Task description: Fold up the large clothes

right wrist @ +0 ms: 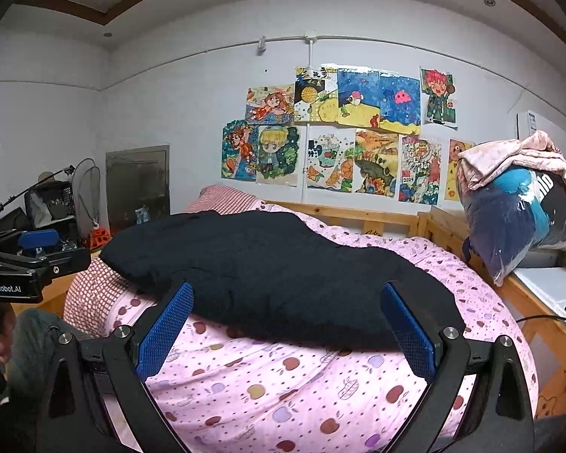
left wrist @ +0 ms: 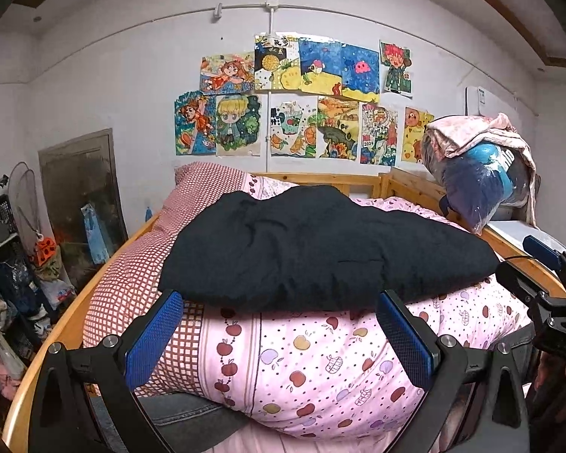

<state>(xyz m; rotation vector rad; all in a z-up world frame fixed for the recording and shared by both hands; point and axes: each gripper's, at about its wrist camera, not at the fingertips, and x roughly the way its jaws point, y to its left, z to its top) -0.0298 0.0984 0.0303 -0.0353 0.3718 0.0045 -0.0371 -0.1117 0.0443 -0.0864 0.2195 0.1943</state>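
A large black garment lies spread flat over a pink apple-print quilt on a wooden bed. My left gripper is open, its blue pads just short of the garment's near edge with nothing between them. In the right wrist view the same black garment stretches across the quilt. My right gripper is open too, its fingers straddling the near edge of the cloth without closing on it. Each gripper shows at the side of the other's view, the right gripper and the left gripper.
A red-checked pillow lies at the left. The wooden bed frame rings the mattress. A plastic-wrapped bundle with pink cloth on top sits at the right rail. Crates and clutter stand left of the bed. Drawings cover the wall.
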